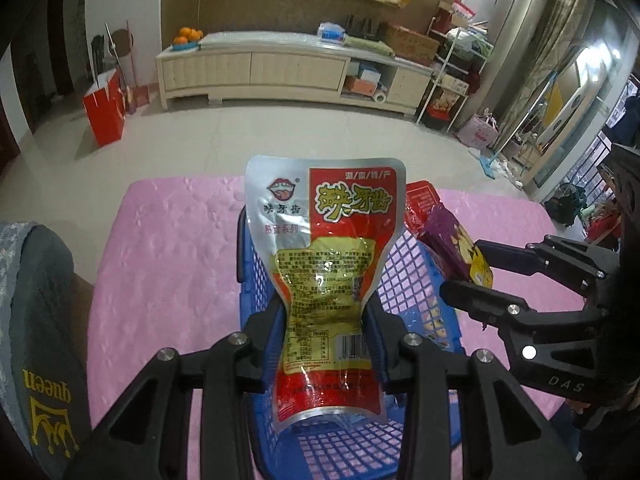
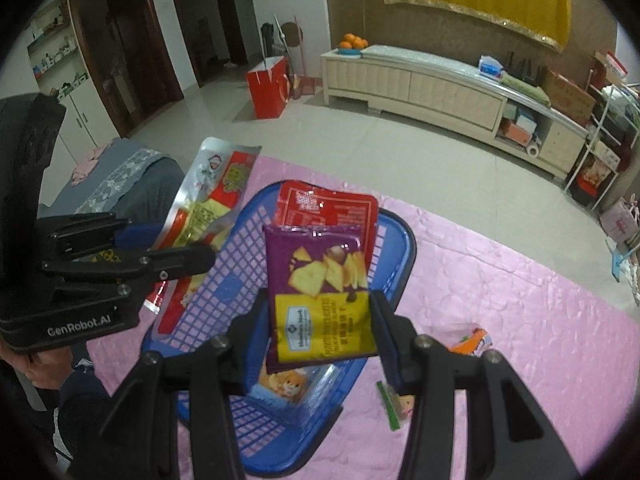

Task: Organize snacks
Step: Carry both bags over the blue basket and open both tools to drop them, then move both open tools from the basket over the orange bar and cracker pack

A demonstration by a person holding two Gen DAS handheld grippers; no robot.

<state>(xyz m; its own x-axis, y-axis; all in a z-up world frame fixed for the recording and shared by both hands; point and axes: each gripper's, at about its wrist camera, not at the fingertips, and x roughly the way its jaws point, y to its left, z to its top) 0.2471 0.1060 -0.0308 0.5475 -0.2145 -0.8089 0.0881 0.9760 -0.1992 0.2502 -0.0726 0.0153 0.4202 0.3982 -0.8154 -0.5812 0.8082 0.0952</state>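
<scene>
Two snack packs are held above a blue basket [image 2: 400, 248] on the pink surface [image 2: 520, 288]. A silver-and-red pouch [image 1: 320, 280], printed with a mouth logo and yellow lettering, is clamped upright in the left claw [image 1: 326, 344]. A purple-and-yellow cracker bag [image 2: 320, 292] is gripped by the right claw [image 2: 320, 336]. A red pack [image 2: 328, 204] is seen inside the basket.
</scene>
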